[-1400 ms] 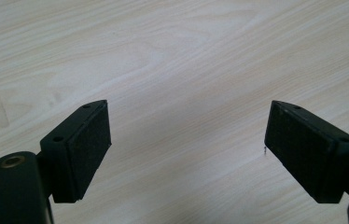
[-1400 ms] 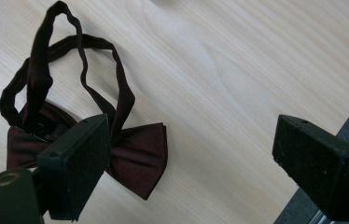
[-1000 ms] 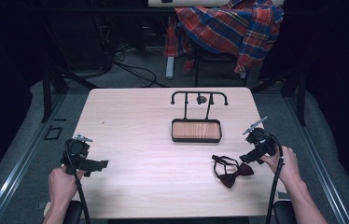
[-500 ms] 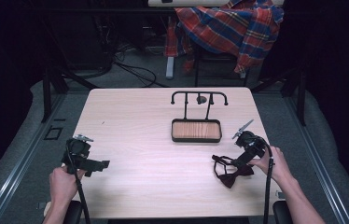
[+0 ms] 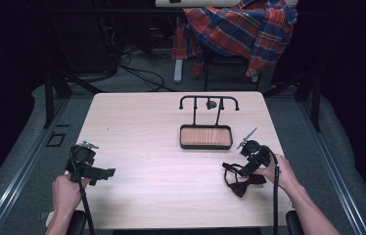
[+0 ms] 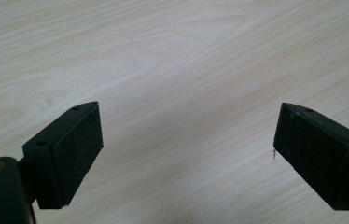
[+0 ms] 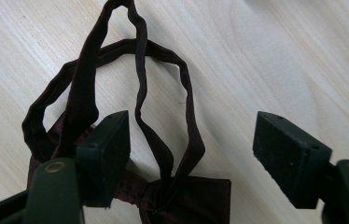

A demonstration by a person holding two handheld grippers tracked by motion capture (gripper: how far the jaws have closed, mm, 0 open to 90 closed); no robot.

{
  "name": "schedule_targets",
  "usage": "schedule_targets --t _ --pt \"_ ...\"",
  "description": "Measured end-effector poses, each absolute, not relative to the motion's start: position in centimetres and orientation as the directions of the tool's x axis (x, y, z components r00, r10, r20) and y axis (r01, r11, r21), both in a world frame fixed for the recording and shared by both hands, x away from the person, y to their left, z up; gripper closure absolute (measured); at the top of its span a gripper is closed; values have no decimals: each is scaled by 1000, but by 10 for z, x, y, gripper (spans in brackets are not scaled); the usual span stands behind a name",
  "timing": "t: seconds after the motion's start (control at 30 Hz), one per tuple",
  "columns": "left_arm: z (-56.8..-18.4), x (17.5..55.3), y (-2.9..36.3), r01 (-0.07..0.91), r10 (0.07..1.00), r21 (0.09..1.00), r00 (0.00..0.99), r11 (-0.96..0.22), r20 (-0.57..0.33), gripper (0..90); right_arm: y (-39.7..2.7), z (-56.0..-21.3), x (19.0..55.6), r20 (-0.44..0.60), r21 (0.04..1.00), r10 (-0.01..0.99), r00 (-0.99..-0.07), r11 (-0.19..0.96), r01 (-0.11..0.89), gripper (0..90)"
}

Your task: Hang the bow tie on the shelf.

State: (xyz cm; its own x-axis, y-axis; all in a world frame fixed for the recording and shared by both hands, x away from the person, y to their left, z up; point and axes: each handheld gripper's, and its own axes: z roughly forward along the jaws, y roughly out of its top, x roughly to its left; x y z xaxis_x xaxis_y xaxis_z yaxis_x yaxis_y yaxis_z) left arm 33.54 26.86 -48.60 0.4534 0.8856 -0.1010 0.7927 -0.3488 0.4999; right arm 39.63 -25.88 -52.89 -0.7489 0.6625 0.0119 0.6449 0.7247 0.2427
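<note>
Two grippers are seen in the high view, one at each near corner of the table (image 5: 137, 127). The left gripper (image 5: 103, 172) is held low over bare wood, well apart from everything else. The right gripper (image 5: 243, 169) has been brought down and inward over the last second — it was earlier poised above and to the right of the dark red bow tie (image 5: 242, 182), and is now lowered right onto it, at the tie's upper edge. A wooden tray (image 5: 205, 136) with a black rack (image 5: 209, 102) behind it stands farther back, untouched; a plaid cloth (image 5: 242, 29) is draped over something beyond the table.

In the left gripper view, the left gripper (image 6: 186, 144) is shown with its jaws spread wide and nothing but wood grain between them.

In the right gripper view, the right gripper (image 7: 191, 154) is also spread wide, and the bow tie (image 7: 182, 191) lies flat on the table beneath it — its knot and strap loops (image 7: 135, 84) are framed between the jaws, one wing partly hidden behind the left jaw. Nothing is clamped yet. The approach appears finished, so a closing of the jaws on the knot or straps is judged to be the step now due.
</note>
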Motion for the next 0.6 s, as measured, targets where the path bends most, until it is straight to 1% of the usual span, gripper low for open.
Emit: schedule_targets --t 0.07,0.1,0.17,0.2,0.27,0.3,0.37,0.4,0.43,0.47,0.5,0.53,0.57,0.6 --pt "-486 335 269 794 885 495 455 -352 -101 84 -258 -530 397 13 244 663 -749 724 645 348" --pt "-486 335 269 794 885 495 455 -352 -101 84 -258 -530 397 13 244 663 -749 724 645 348" --pt "-486 336 269 794 885 497 454 -350 -101 84 -257 -532 396 28 252 668 -744 715 652 382" --pt "-486 336 268 793 884 496 456 -352 -101 84 -257 -532 396 17 227 657 -753 731 643 411" --pt "-486 336 268 792 883 497 458 -355 -101 84 -256 -532 396 5 217 657 -754 735 642 424" --pt "-486 336 268 793 883 495 458 -355 -100 84 -256 -534 396 17 224 661 -750 729 647 434" --pt "-487 336 268 793 884 494 457 -355 -98 85 -255 -535 396 10 211 657 -754 735 644 489" --pt "-487 335 269 793 884 494 458 -356 -98 86 -255 -536 397 15 203 658 -753 735 647 557" --pt "-487 335 269 793 884 494 457 -356 -98 86 -255 -536 397 15 203 658 -753 735 647 557" --pt "-487 335 269 794 885 495 456 -353 -100 86 -255 -537 397 15 200 660 -751 734 649 591" --pt "-487 336 268 793 884 495 457 -355 -98 86 -255 -538 397 17 193 662 -749 733 652 679" --pt "-487 336 268 793 883 494 458 -356 -100 86 -255 -538 397 20 192 665 -746 730 656 720" --pt "-487 336 268 793 883 494 458 -356 -100 86 -255 -538 397 20 192 665 -746 730 656 720" --pt "-487 336 267 790 880 492 465 -365 -94 86 -256 -539 396 18 194 671 -742 725 661 799"
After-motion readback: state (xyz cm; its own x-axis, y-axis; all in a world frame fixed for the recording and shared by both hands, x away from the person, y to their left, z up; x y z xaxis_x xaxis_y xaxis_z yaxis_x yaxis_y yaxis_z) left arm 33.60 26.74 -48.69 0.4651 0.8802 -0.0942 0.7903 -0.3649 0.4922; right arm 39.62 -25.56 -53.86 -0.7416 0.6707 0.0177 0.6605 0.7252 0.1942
